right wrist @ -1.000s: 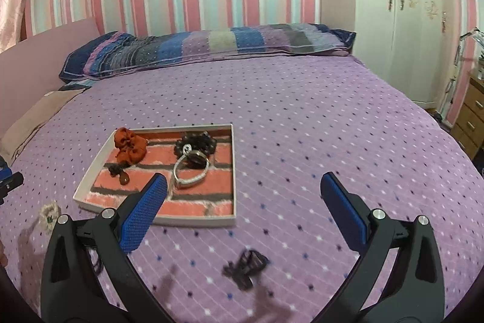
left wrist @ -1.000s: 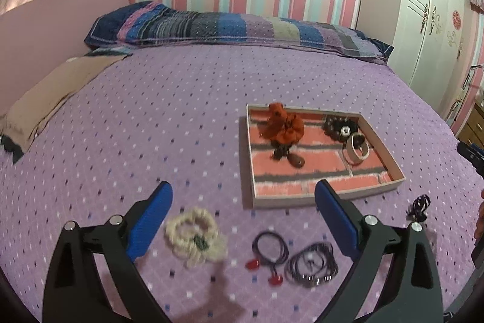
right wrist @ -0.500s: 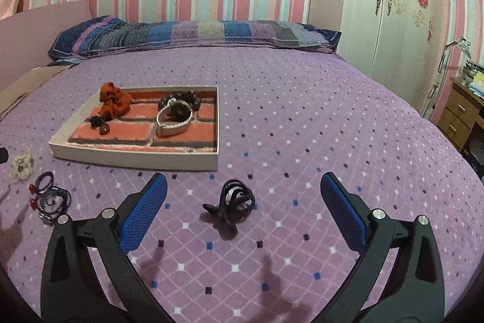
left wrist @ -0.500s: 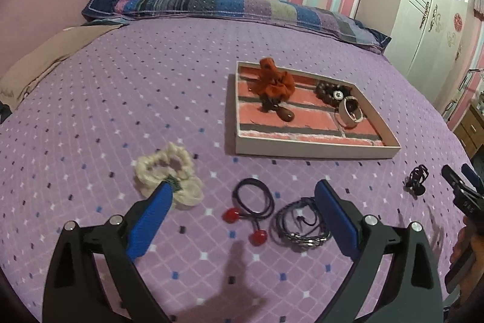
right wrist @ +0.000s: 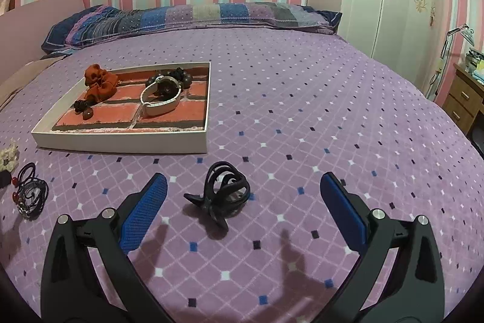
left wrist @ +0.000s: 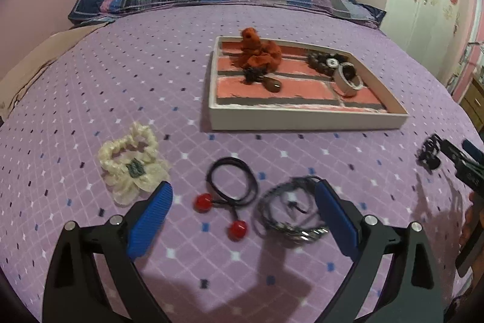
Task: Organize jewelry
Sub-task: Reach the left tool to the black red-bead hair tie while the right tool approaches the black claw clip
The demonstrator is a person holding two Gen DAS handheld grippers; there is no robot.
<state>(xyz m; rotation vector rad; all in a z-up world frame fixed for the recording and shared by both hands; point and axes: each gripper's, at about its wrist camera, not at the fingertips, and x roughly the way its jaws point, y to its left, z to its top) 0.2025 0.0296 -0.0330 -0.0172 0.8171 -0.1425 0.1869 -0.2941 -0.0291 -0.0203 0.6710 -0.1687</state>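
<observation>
Left claw: spread, over a black hair tie with red beads and a dark coiled bracelet on the purple bed. Right claw: spread, around a black hair claw clip. Tray: orange scrunchie, white bangle. Cream scrunchie beside the tie.

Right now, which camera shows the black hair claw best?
The right wrist view: the black hair claw lies large and centred between the open fingers. The left wrist view shows it only small and blurred near the right edge.
</observation>
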